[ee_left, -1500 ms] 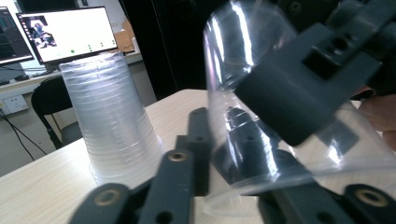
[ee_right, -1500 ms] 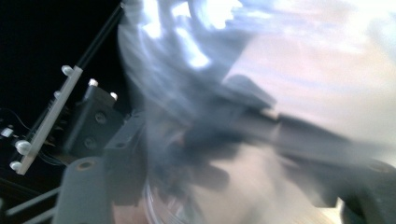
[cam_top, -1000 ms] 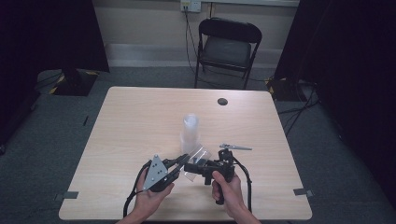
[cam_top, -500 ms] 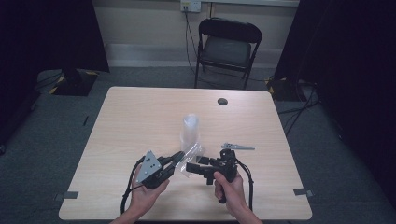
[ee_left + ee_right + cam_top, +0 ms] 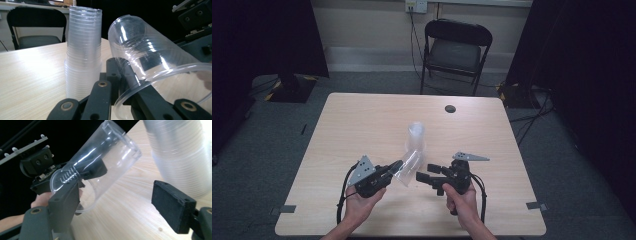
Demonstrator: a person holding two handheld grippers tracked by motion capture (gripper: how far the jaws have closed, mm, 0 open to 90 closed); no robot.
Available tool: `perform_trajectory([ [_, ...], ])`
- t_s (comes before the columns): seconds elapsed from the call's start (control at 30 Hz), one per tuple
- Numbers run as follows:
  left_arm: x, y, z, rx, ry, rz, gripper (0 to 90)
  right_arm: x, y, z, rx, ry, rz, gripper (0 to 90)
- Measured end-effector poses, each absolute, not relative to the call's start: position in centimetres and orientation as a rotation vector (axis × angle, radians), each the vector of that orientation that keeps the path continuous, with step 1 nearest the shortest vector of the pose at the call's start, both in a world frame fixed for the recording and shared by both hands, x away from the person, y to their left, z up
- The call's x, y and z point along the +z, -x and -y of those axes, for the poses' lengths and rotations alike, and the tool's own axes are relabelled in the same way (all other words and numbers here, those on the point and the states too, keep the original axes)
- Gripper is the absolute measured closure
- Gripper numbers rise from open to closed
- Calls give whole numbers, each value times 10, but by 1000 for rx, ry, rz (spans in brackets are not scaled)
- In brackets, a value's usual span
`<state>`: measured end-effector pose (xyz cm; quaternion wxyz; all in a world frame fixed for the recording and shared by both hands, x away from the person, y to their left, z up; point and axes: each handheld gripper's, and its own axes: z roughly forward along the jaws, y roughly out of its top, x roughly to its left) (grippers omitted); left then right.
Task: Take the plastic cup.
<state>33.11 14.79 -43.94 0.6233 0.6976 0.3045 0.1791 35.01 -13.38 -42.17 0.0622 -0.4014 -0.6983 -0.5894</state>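
1. High view: your left gripper is clamped on the rim of a clear plastic cup, which tilts up toward the stack of cups standing mid-table. Your right gripper sits just beside the cup.
2. Left gripper view: one jaw is inside the cup, one outside, pinching its wall (stack just behind).
3. Right gripper view: your jaws have just been closing, yet stand apart with nothing between them; the cup lies beyond the left jaw.
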Motion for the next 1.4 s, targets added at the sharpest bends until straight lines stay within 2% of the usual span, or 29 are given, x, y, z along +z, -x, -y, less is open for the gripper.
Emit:
perform_trajectory([
  [0.7, -434, -334, -148, 282, -1763, -762, 894, -412, -343, 152, -1808, 1215, 2381, 258],
  [1.03, -433, -334, -141, 183, -1873, -811, 900, -421, -337, 154, -1732, 1148, 2506, 250],
  [1.4, -435, -335, -134, 107, -1969, -821, 900, -426, -331, 151, -1713, 1026, 2613, 280],
])
